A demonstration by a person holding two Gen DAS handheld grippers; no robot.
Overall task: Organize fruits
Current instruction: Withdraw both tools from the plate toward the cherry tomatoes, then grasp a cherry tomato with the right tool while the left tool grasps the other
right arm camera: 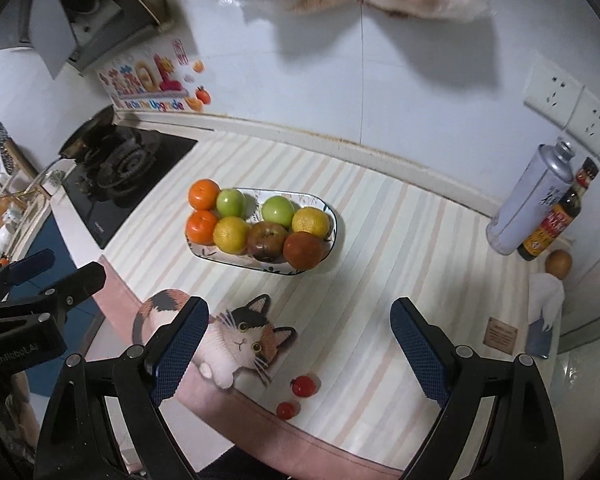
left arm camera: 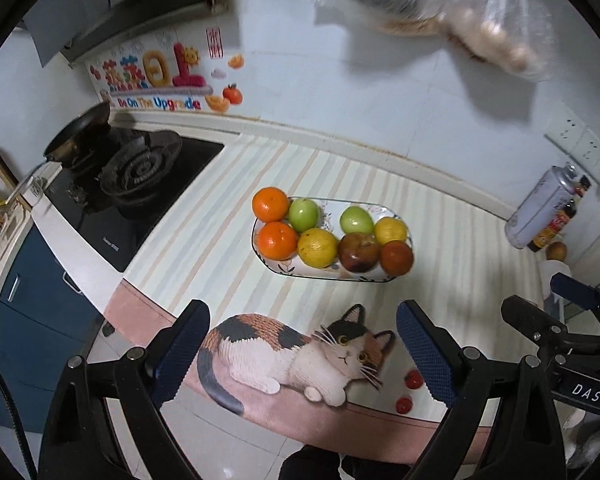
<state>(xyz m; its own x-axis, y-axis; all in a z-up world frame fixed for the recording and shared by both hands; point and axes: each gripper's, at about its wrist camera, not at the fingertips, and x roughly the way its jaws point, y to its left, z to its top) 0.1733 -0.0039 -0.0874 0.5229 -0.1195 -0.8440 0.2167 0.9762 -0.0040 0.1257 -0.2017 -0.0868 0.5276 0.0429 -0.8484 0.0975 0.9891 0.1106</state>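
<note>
Oval plate (left arm camera: 396,278) sits mid-counter on the striped mat (left arm camera: 440,216), full of fruit in two rows. Far row on the plate: orange (left arm camera: 270,204), green apple (left arm camera: 304,214), second green apple (left arm camera: 356,220), lemon (left arm camera: 391,230). Near row on the plate: second orange (left arm camera: 278,241), second lemon (left arm camera: 318,247), dark red apple (left arm camera: 359,252), reddish-brown fruit (left arm camera: 397,257). All fruit touching neighbours, none off the plate. Left gripper (left arm camera: 300,356) hangs above the mat's cat print, nearer the camera than the plate, jaws spread wide, nothing between them. Right gripper (right arm camera: 296,352) likewise on the near side of the plate, jaws wide apart and empty. Stove (left arm camera: 140,184) left of the plate. White bottle (left arm camera: 540,208) and dark sauce bottle (left arm camera: 556,226) well right of the plate by the wall. Blurred plastic bag (left arm camera: 440,12) hangs on the wall above the plate
</note>
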